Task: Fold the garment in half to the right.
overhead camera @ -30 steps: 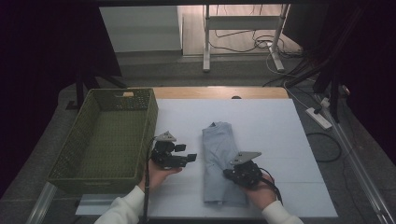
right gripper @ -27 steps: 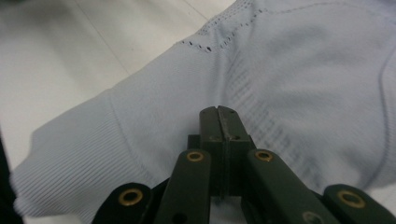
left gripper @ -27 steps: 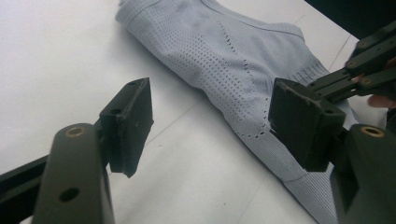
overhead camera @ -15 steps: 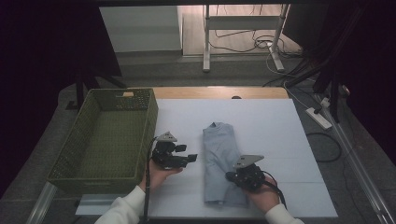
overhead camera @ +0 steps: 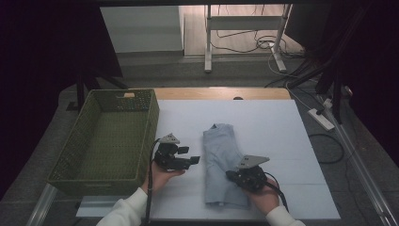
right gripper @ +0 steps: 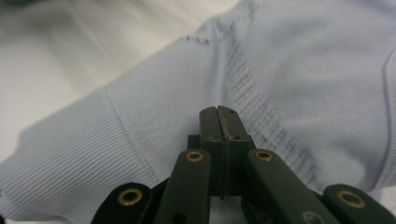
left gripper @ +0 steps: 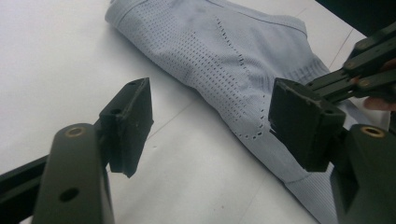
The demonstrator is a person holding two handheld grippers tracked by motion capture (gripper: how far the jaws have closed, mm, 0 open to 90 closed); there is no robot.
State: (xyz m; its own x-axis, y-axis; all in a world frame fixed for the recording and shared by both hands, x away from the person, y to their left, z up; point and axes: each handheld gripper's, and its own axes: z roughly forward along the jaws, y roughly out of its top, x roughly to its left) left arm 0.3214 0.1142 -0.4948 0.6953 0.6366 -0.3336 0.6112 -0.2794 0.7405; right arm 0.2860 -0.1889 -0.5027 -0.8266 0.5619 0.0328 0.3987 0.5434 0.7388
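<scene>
At the far left of the high view a green woven basket (overhead camera: 106,136) stands on the white table (overhead camera: 282,127), just to the left of the left gripper (overhead camera: 190,161). That gripper is held level in the person's left hand (overhead camera: 162,176) with its tips pointing right, toward the folded light-blue garment (overhead camera: 221,155), and there is bare table between the tips and the cloth. The left gripper view adds what the high view is too small to tell: the two black jaws stand wide apart with nothing between them, the garment's perforated knit lies just ahead and to their right, and the linkage of the other gripper enters at the upper right edge.

Further right, the right gripper (overhead camera: 231,175) rests on the garment's near right part, held by the right hand (overhead camera: 263,197). The right gripper view shows its jaws pressed fully together (right gripper: 219,114) against the ribbed fabric (right gripper: 140,140); whether any cloth is pinched between them I cannot tell.
</scene>
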